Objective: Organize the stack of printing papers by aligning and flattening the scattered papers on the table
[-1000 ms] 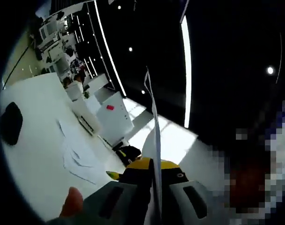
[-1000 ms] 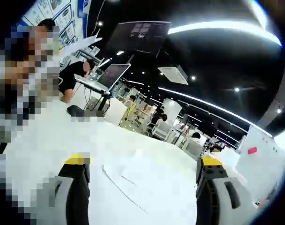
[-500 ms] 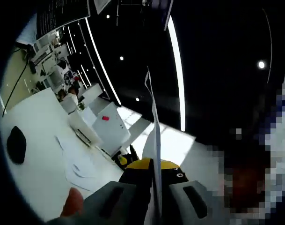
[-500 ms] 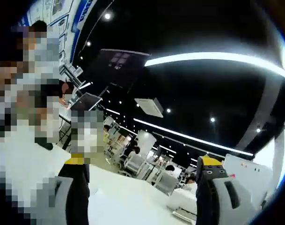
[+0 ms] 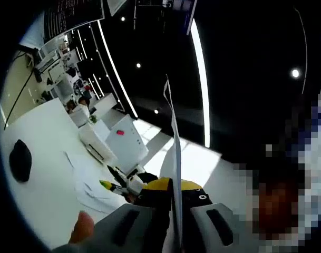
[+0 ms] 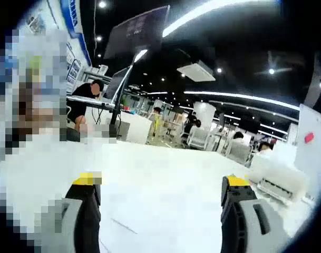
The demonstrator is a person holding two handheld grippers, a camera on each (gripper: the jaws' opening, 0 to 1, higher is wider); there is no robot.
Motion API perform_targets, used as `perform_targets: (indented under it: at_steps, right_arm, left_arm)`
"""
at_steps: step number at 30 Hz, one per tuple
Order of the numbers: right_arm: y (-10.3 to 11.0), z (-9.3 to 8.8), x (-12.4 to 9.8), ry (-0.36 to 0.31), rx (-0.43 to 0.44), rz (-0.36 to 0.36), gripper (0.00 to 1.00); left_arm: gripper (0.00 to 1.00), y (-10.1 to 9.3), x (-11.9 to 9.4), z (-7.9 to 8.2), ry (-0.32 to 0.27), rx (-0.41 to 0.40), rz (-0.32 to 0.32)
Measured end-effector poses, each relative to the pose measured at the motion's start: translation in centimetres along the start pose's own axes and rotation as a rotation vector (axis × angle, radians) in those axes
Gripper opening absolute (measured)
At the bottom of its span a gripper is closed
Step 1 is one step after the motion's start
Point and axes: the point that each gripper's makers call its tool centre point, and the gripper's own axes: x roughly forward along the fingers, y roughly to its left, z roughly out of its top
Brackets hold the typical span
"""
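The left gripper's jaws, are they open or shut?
Shut. In the left gripper view the left gripper has its jaws pressed together on a sheet of paper, which stands up edge-on from between them.

White paper sheet (image 5: 175, 158) between grey, yellow-tipped jaws. White table (image 5: 44, 158) with white scattered papers (image 5: 89, 182) and a black object (image 5: 20, 161). White box (image 5: 129, 138), pink mark.

- In the left gripper view, the right gripper (image 5: 118, 187) now pokes in at the lower middle, over the papers (image 5: 89, 182).
- The right gripper view tips back down to the table (image 6: 160, 179).
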Motion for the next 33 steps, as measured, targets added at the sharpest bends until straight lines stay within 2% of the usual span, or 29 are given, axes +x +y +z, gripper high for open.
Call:
perform_targets:
  at_steps: [6, 12, 18, 25, 28, 30, 31, 33]
  right_arm:
    - [0.2, -2.1, 0.5, -0.016, 0.081, 0.044, 0.9]
    - [1.8, -3.8, 1.8, 0.031, 0.062, 0.109, 0.9]
    - [1.7, -5.7, 2.7, 0.078, 0.076, 0.121, 0.9]
    - [1.3, -6.9, 3.4, 0.096, 0.209, 0.131, 0.9]
    - [1.3, -7.1, 3.4, 0.098, 0.23, 0.13, 0.88]
    - [1.7, -7.0, 3.3, 0.102, 0.225, 0.139, 0.82]
    - [1.7, -6.9, 3.3, 0.107, 0.224, 0.142, 0.73]
    - [1.7, -7.0, 3.4, 0.127, 0.224, 0.142, 0.63]
  left_arm:
    - [0.06, 0.2, 0.0, -0.2, 0.009, -0.003, 0.011]
    - [0.06, 0.1, 0.2, -0.7, 0.014, 0.004, 0.017]
    - [0.06, 0.6, -0.1, -0.3, 0.013, -0.001, 0.024]
    - [0.06, 0.9, -0.3, -0.3, 0.013, -0.003, 0.028]
    - [0.06, 1.3, -0.3, -0.4, 0.009, -0.01, 0.034]
    - [0.06, 1.4, -0.3, -0.3, 0.01, -0.013, 0.034]
    - [0.06, 1.5, -0.3, -0.3, 0.011, -0.013, 0.035]
    - [0.06, 1.5, -0.2, -0.4, 0.015, -0.012, 0.035]
